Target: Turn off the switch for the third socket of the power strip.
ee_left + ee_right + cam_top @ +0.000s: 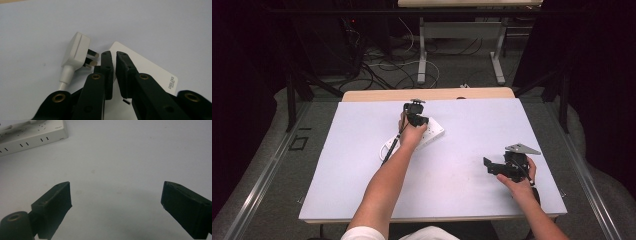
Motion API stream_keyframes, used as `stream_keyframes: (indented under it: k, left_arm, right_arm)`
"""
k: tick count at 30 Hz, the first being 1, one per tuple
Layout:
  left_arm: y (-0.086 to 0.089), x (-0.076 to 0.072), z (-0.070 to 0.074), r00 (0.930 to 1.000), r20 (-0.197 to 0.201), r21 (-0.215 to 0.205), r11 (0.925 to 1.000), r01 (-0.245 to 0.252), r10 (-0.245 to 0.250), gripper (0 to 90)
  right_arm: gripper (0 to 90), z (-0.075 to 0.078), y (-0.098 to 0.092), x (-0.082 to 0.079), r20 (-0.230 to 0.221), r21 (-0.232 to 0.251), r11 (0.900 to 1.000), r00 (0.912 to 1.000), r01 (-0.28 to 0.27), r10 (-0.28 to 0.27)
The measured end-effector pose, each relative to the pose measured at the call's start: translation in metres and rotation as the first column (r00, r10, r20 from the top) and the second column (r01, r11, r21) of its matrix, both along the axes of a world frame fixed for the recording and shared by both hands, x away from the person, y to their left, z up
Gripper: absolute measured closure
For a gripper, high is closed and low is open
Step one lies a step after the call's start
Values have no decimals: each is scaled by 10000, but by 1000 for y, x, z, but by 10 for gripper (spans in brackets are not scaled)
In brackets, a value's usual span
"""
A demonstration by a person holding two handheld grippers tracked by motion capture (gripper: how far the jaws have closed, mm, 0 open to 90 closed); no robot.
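While the left gripper (pixel 112 53) hovers over the white power strip (pixel 150 72), jaws nearly closed on nothing, the three-pin plug (pixel 76 50) lies loose just left of its tips. Plugging in looks undone; the right gripper (pixel 115 205) waits wide apart, the strip well ahead.

- My left gripper (pixel 112 53) is matte black, its two jaws built from flat bars with brass-ringed pivot holes and small dark screw recesses.
- My right gripper (pixel 116 195) has blocky black jaw tips with slightly scuffed edges; one brass-ringed pivot shows at the near left.
- In the high view, the right gripper (pixel 486 164) carries a grey three-cornered plate (pixel 522 148) on top.
- A black cable (pixel 391 146) trails from the left gripper (pixel 414 103).
- I wear short white sleeves (pixel 362 233); both forearms are bare.
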State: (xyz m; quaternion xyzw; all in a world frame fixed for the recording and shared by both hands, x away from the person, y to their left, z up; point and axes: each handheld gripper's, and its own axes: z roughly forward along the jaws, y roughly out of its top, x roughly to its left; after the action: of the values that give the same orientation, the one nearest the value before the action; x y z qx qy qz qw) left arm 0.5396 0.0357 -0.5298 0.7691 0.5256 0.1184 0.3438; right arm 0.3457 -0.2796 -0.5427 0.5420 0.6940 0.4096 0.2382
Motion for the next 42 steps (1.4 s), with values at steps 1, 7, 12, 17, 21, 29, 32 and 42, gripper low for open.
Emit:
stream_keyframes:
  k: [1,7,12,17,21,29,32,42]
  left_arm:
    - [0,0,0,10000,0,0,10000,0,0,826]
    - [2,0,3,10000,-73,119,9999,60,-59,784]
    - [5,-1,6,10000,-54,15,10000,-39,39,737]
    - [9,-1,12,9999,-12,-189,9997,-120,120,709]
    - [12,-2,15,9999,64,-149,9998,-97,98,677]
    - [16,-3,21,9999,-9,-224,9997,-122,122,636]
    - [15,-5,23,10000,19,-291,9996,-47,47,627]
    - [16,-9,29,9997,57,-81,9997,221,-221,540]
  right_arm:
    - [88,0,0,0,0,0,10000,10000,0,0]
    - [88,0,0,0,35,-34,10000,10000,-19,19]
    - [88,0,1,0,-11,0,10000,10000,28,-28]
    - [88,0,1,0,-11,16,10000,10000,16,-16]
    - [88,0,1,0,7,-4,10000,10000,-2,2]
    - [88,0,1,0,3,-7,10000,10000,-7,7]
    - [88,0,1,0,3,-11,10000,10000,-4,4]
    - [89,-1,1,1,57,-64,10000,10000,-31,31]
